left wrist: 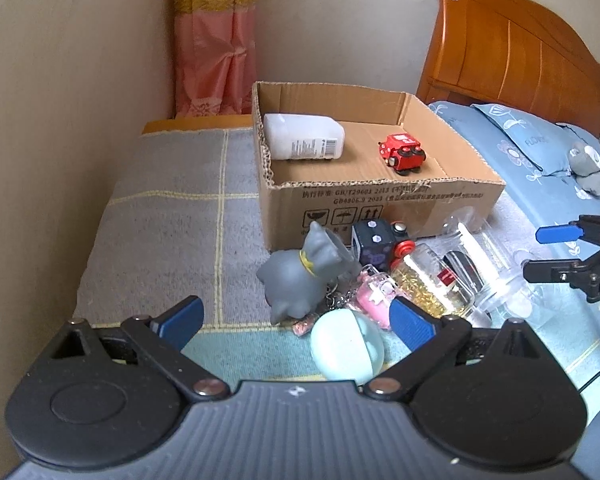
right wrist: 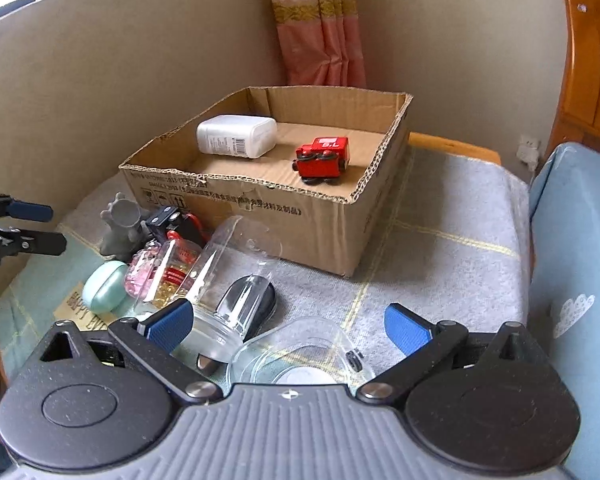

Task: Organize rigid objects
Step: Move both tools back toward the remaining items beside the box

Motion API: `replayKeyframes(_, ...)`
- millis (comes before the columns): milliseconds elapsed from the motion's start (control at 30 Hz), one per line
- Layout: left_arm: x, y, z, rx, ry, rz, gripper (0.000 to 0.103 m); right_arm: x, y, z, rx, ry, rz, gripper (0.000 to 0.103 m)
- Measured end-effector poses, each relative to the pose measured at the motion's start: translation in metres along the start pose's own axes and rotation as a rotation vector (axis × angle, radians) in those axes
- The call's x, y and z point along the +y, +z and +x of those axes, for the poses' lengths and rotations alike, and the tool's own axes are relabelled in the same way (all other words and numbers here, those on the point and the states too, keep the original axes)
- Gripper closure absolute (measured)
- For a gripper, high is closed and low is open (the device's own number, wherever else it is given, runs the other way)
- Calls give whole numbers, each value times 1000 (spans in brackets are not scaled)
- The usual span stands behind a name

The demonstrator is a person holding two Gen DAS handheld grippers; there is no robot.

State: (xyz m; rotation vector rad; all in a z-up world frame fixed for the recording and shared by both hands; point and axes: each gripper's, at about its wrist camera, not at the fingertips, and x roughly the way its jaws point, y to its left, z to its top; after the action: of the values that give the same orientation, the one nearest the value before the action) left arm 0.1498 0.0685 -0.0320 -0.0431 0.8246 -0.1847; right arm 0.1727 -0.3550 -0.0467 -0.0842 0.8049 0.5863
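A cardboard box (left wrist: 384,196) (right wrist: 260,208) stands on the grey checked blanket and holds a white bottle (left wrist: 304,142) (right wrist: 238,136) lying on its side and a red toy truck (left wrist: 402,152) (right wrist: 323,159). In front of it lies a heap: a grey toy animal (left wrist: 300,276) (right wrist: 122,224), a black dotted toy train (left wrist: 374,240) (right wrist: 172,220), a pink glitter bottle (left wrist: 374,294), a mint round case (left wrist: 344,346) (right wrist: 104,286) and clear jars (left wrist: 472,264) (right wrist: 228,280). My left gripper (left wrist: 296,320) is open just before the mint case. My right gripper (right wrist: 288,322) is open over a clear lidded container (right wrist: 300,350).
A wall runs along the left, with a pink curtain (left wrist: 216,36) in the corner. A wooden headboard (left wrist: 512,40) and blue bedding (left wrist: 540,152) with a grey plush toy (left wrist: 588,164) lie to the right. Bare blanket (left wrist: 172,220) stretches left of the box.
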Motion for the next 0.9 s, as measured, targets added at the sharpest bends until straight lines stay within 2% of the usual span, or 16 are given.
replayKeyframes(267,3,-3,0,0,-13,-10,4,-7,-7,-2,37,99,32,0)
replayKeyframes(567,3,-8,6,25,-19,7,4,11,-19,-6,104,54,-18,0)
replayKeyframes(700,2,-12,10,40,-32,10,4,37,-31,-8,182,-11,-13,0)
replayKeyframes(800,-1,-14,16,55,-34,21,4,47,-37,-7,202,-23,4,0)
replayKeyframes(900,-4,-17,24,73,-34,25,4,66,-50,-1,208,-99,-3,0)
